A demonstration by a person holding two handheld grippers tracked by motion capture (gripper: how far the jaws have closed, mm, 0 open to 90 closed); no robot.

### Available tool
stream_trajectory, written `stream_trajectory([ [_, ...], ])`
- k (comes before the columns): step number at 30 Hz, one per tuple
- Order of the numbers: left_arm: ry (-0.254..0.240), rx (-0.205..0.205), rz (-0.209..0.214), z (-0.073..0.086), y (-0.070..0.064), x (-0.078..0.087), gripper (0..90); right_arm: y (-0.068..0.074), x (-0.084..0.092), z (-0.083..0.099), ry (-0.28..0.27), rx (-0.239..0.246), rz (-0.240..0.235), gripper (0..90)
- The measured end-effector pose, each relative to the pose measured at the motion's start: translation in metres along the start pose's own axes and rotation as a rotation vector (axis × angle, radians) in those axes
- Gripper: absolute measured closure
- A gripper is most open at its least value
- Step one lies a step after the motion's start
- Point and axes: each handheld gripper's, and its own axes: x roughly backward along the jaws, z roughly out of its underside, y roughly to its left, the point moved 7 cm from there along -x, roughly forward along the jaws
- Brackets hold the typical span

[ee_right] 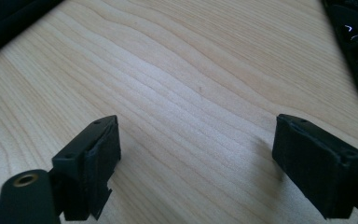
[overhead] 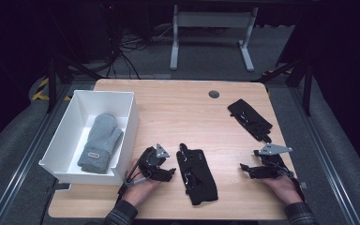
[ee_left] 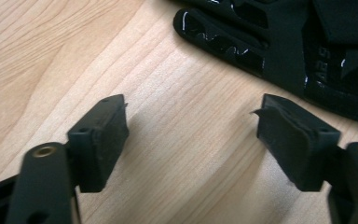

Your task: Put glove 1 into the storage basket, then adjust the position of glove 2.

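1. On the wooden table (overhead: 168,108), near its front edge, a black glove (overhead: 197,176) lies flat between the two hands, apart from both grippers; it is probably the next item to go into the box.
2. At the table's left edge stands a white box (overhead: 75,119) holding a grey mitten (overhead: 99,143), which suggests that gloves are being gathered there.
3. A second black glove (overhead: 250,120) lies well apart, toward the far right of the table.
4. Left gripper (overhead: 166,172): jaws spread with bare wood between them and nothing held; its own view shows the black glove (ee_left: 279,42) just ahead, untouched. The hand rests low by the box's near corner, aimed rightward at the glove.
5. Right gripper (overhead: 244,168): jaws likewise spread and empty over bare wood (ee_right: 191,93). The hand sits low at the right edge, pointing left, seemingly waiting.
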Motion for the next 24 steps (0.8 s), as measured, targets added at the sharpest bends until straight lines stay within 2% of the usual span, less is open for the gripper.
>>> stream_trajectory([
  [2,-0.028,-0.011,0.008,0.002,0.001,-0.002,17.0,0.000,0.002,0.000,0.003,0.000,-0.002,24.6],
  [5,-0.087,-0.021,0.016,0.005,0.003,-0.005,11.3,-0.001,0.005,-0.003,0.008,-0.009,-0.007,39.2],
  [12,-0.061,0.003,-0.001,0.006,0.006,-0.006,1.0,-0.009,0.005,-0.020,0.020,-0.019,0.002,68.4],
  [17,-0.061,-0.003,0.009,0.006,0.005,-0.006,0.3,-0.020,0.004,-0.035,0.000,-0.039,0.003,87.9],
  [20,-0.059,-0.030,0.029,0.008,0.006,-0.004,0.2,-0.030,0.003,-0.045,-0.013,-0.046,0.013,89.7],
  [24,-0.062,-0.038,0.031,0.010,0.007,-0.004,0.2,-0.040,0.000,-0.052,-0.020,-0.053,0.029,89.8],
])
